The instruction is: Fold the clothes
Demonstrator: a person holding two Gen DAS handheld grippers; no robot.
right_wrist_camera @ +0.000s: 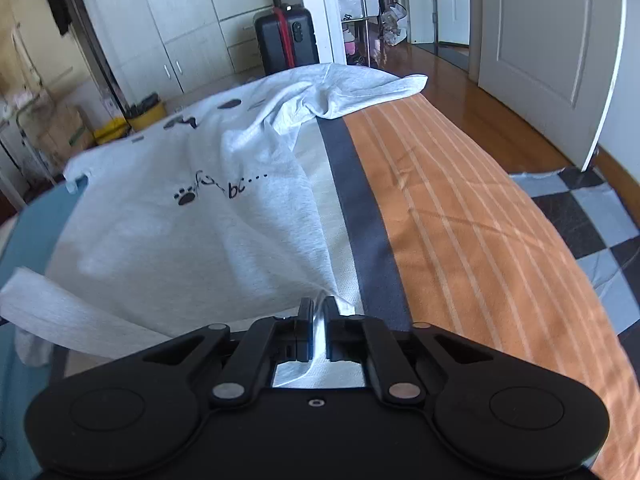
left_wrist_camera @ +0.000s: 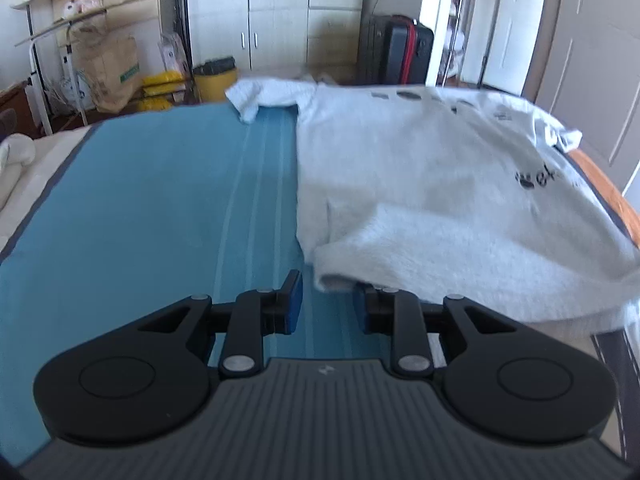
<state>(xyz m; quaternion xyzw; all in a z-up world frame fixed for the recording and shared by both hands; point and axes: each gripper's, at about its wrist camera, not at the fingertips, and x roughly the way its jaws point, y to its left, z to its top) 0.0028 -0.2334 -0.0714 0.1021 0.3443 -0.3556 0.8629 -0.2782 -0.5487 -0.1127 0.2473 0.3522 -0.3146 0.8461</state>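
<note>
A light grey T-shirt (left_wrist_camera: 440, 184) with black paw prints and lettering lies spread over the right half of the bed. Its near hem corner droops just above and between my left gripper (left_wrist_camera: 328, 306), whose blue pads stand apart and press on nothing. In the right wrist view the same T-shirt (right_wrist_camera: 180, 248) runs in taut folds down to my right gripper (right_wrist_camera: 318, 312). There the fingers sit close together with a strip of the fabric pinched between them. One sleeve (right_wrist_camera: 376, 88) lies out at the far edge.
The bed cover is blue (left_wrist_camera: 160, 200) on the left, with a dark stripe (right_wrist_camera: 360, 208) and orange stripes (right_wrist_camera: 460, 220) on the right. A suitcase (right_wrist_camera: 286, 38), a yellow bin (left_wrist_camera: 214, 80), wardrobes, a door (right_wrist_camera: 540, 40) and a checkered rug (right_wrist_camera: 592, 216) surround the bed.
</note>
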